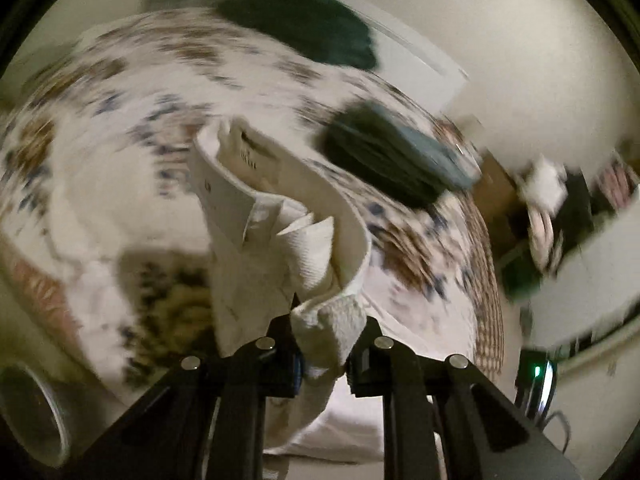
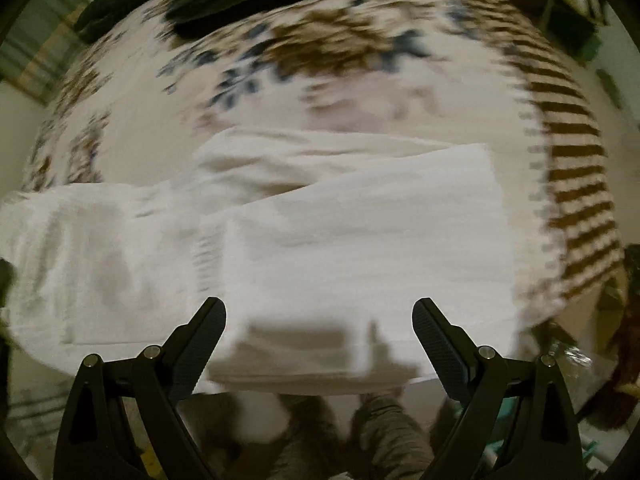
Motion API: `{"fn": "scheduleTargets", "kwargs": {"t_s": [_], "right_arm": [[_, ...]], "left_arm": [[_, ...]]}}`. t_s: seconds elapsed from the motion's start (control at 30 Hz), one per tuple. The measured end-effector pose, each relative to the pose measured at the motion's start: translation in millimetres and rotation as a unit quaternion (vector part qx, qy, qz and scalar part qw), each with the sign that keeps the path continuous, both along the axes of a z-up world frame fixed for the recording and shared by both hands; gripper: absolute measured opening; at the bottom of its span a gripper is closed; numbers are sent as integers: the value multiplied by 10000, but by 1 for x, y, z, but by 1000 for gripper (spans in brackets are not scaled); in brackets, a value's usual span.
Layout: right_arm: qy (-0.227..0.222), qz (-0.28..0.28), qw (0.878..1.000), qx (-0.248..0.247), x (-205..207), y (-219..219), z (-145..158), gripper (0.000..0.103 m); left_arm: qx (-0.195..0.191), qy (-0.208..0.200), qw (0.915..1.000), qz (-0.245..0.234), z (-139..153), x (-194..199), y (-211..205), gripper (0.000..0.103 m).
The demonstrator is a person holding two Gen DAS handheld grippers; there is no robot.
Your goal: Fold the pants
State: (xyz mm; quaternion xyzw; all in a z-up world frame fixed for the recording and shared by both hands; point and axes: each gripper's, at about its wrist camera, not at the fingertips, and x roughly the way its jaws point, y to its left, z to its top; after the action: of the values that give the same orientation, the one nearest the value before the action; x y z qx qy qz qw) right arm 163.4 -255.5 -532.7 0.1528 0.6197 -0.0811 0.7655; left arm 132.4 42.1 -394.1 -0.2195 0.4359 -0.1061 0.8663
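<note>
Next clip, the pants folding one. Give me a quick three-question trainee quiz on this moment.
1. True or false: the left tool is clamped on the white textured cotton pants.
2. The right tool is: A) shut on cloth B) open above the pants C) out of view.
3. What pattern has the bed cover under the pants?

Key: 1 true. 2 B. 3 Brown and blue floral, with brown stripes at its edge.

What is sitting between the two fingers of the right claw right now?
Nothing is gripped: in the right wrist view the open right claw frames only the white pants lying on the floral bedspread beyond it.
</note>
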Motion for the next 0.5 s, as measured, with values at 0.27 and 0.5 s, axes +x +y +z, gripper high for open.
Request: {"fn": "scheduleTargets", "kwargs": {"t_s": [0.27,0.5], "right_arm": [[92,-524,9925,-1104,-29,-87,-5,96],[274,-1065,9892,-967,-55,-160,-26,96]], "left_arm": [[644,274,9890,-1305,-34,-4,-129,13],[1195,891,9735,-1735,-87,-5,-198,13]]}}
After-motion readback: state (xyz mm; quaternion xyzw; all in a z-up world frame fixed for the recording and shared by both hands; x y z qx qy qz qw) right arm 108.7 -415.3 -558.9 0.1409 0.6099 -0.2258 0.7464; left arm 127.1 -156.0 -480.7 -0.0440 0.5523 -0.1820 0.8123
